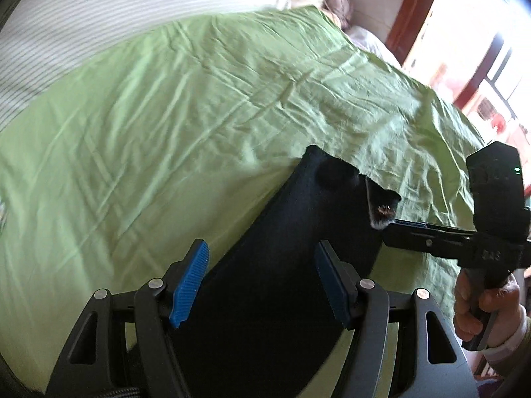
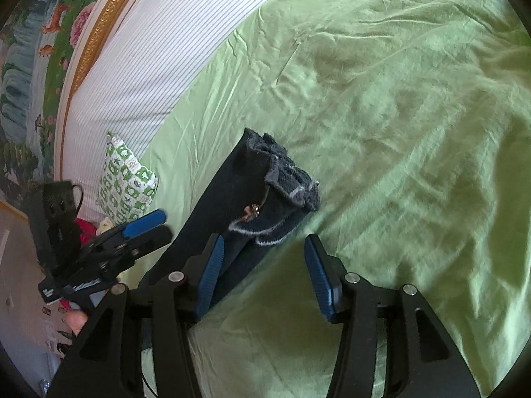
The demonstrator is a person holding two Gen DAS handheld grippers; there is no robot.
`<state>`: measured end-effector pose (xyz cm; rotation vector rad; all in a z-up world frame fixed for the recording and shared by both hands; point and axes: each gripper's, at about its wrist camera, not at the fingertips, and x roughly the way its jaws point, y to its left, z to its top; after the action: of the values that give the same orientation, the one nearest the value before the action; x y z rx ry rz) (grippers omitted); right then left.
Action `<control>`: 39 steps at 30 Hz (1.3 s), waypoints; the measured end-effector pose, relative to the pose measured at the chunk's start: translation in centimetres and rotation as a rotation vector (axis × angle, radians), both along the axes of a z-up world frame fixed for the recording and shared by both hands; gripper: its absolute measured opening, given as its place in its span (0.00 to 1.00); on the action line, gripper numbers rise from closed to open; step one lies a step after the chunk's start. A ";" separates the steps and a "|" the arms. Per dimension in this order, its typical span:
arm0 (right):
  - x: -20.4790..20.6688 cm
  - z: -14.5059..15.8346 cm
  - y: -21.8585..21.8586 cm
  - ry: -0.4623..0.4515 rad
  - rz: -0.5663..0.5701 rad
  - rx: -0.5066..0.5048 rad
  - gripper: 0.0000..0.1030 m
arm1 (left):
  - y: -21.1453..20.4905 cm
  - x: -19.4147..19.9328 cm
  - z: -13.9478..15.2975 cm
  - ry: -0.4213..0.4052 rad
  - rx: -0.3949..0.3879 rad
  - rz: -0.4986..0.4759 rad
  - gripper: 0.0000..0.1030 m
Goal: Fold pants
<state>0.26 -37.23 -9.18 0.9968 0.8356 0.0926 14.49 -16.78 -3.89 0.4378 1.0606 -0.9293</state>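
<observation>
The dark navy fabric pants [image 2: 245, 199] lie on the wrinkled light-green bed sheet [image 2: 381, 116], already doubled lengthwise into 1 long narrow strip, with the bunched waistband and its small metal button at the far end. The left gripper [image 1: 262, 285] hovers over the strip's nearer stretch with its 2 blue ribbed pads [image 1: 189, 285] spread wide on either side of the cloth, holding nothing. The right gripper [image 2: 265, 275] is also spread wide and empty, its left pad just beside the strip's edge near the waistband, the other pad over bare sheet.

The legs appear stacked, so the step in hand is probably the crosswise fold. That calls for each claw to close on 1 corner of an end, both layers pinched together, then carry that end over toward the other and lay it flat. A green-and-white patterned pillow [image 2: 127, 179] sits well apart, beside the white striped headboard panel [image 2: 149, 56].
</observation>
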 end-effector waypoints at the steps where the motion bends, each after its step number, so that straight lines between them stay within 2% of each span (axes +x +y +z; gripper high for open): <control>1: 0.1 0.0 -0.1 -0.002 -0.007 0.001 0.51 | -0.7 0.3 -0.3 0.003 0.009 -0.018 0.65; 5: 0.7 -0.3 -0.3 -0.010 -0.010 -0.021 0.50 | -3.1 1.2 -1.7 0.007 0.047 -0.070 0.64; 7: 0.8 -0.3 -0.1 -0.017 -0.002 -0.039 0.49 | -4.0 1.6 -2.3 0.029 0.055 -0.101 0.60; 10: 0.7 -0.5 0.2 -0.035 0.016 -0.063 0.41 | -5.3 1.9 -3.6 0.070 0.075 -0.152 0.52; 12: 0.5 -0.8 0.1 -0.045 0.017 -0.052 0.28 | -6.0 2.0 -4.2 0.094 0.072 -0.170 0.50; 14: 0.4 -1.1 0.0 -0.049 0.017 -0.040 0.19 | -6.2 2.3 -4.3 0.128 0.047 -0.176 0.40; 16: 0.2 -1.1 -0.1 -0.065 0.017 -0.034 0.17 | -6.2 2.5 -4.1 0.151 0.023 -0.173 0.23; 19: -0.1 -0.2 0.2 -0.096 0.029 -0.053 0.15 | -5.8 2.3 -3.3 0.153 -0.004 -0.171 0.12; 28: -0.7 5.2 2.4 -0.238 0.120 -0.110 0.14 | -1.0 0.3 2.6 0.089 -0.127 -0.129 0.10; 33: -0.7 8.6 5.3 -0.321 0.230 -0.128 0.14 | 3.2 -1.3 5.4 0.042 -0.177 -0.097 0.10; 39: 0.1 11.1 10.4 -0.388 0.386 -0.164 0.14 | 9.0 -1.9 6.8 0.017 -0.216 -0.014 0.10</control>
<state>0.34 -26.82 1.91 0.6251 0.6555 0.5239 12.55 -7.74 2.89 0.2588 0.9606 -1.0494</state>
